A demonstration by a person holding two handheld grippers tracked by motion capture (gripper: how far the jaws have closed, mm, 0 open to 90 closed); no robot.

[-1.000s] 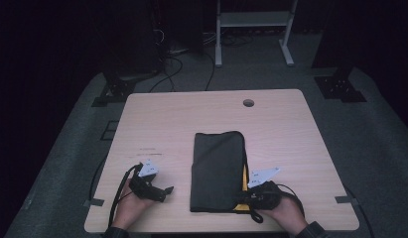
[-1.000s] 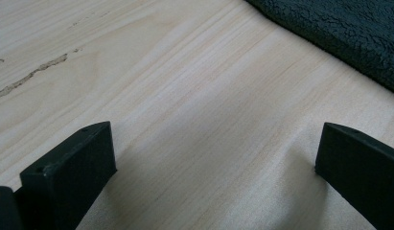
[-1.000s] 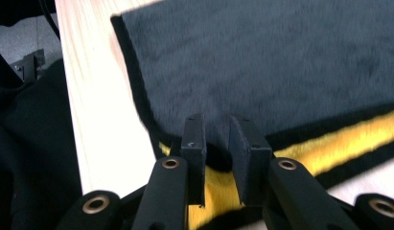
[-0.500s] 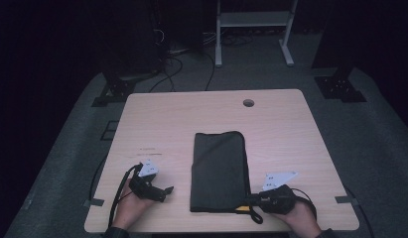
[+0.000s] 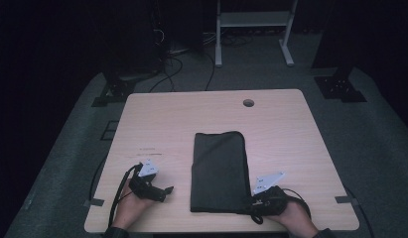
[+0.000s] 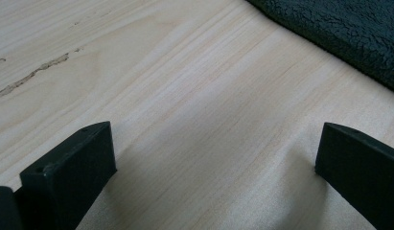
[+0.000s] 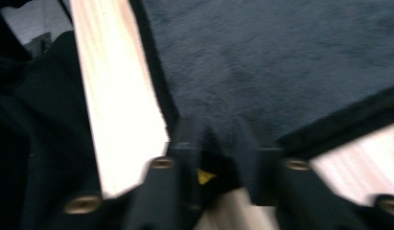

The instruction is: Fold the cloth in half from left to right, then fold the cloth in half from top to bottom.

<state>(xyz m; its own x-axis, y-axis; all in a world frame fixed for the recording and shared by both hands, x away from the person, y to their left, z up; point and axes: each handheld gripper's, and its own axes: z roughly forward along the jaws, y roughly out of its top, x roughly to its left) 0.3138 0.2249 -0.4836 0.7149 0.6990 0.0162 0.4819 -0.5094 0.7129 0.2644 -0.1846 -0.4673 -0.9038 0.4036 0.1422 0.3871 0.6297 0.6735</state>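
Since a second ago the right gripper has dropped from beside the dark cloth to its near right corner, while the left gripper has stayed put on the table left of the cloth. The right gripper view shows its jaws pinching the cloth's edge. The left gripper view shows spread jaws over bare wood; both hands rest low at the near edge.
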